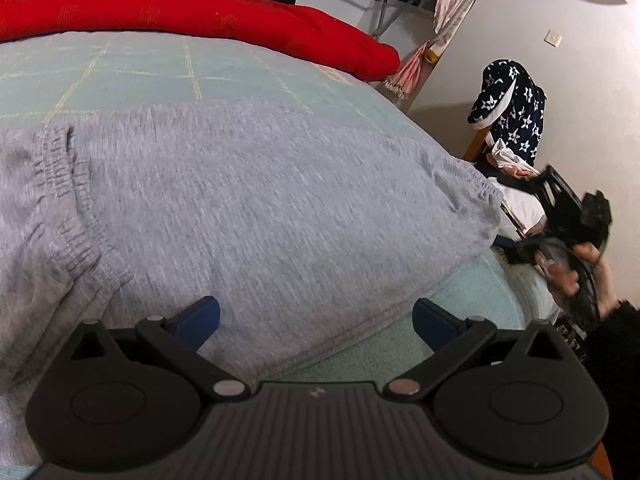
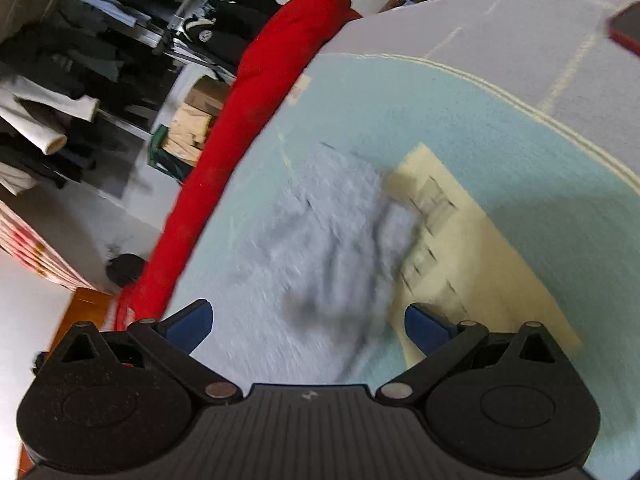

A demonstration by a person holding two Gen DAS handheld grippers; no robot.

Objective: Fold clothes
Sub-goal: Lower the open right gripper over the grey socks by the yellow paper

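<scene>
A grey knit garment (image 1: 248, 208) with elastic hems lies folded on the light blue bed sheet (image 1: 460, 292), filling the left wrist view. My left gripper (image 1: 316, 320) hovers open just over its near edge, nothing between the blue pads. In the right wrist view the same grey garment (image 2: 332, 240) looks blurred, lying on the sheet (image 2: 460, 132) beside a pale yellow folded cloth (image 2: 480, 256). My right gripper (image 2: 308, 328) is open above the garment's near end. The other gripper (image 1: 568, 208), in a person's hand, shows at the right edge of the left wrist view.
A rolled red blanket (image 1: 192, 20) (image 2: 256, 128) runs along the bed's far side. A star-patterned dark garment (image 1: 512, 108) hangs over a chair by the wall. A clothes rack with dark garments (image 2: 80, 60) and boxes (image 2: 196, 120) stand beyond the bed. A red object (image 2: 628, 28) sits at the bed's far corner.
</scene>
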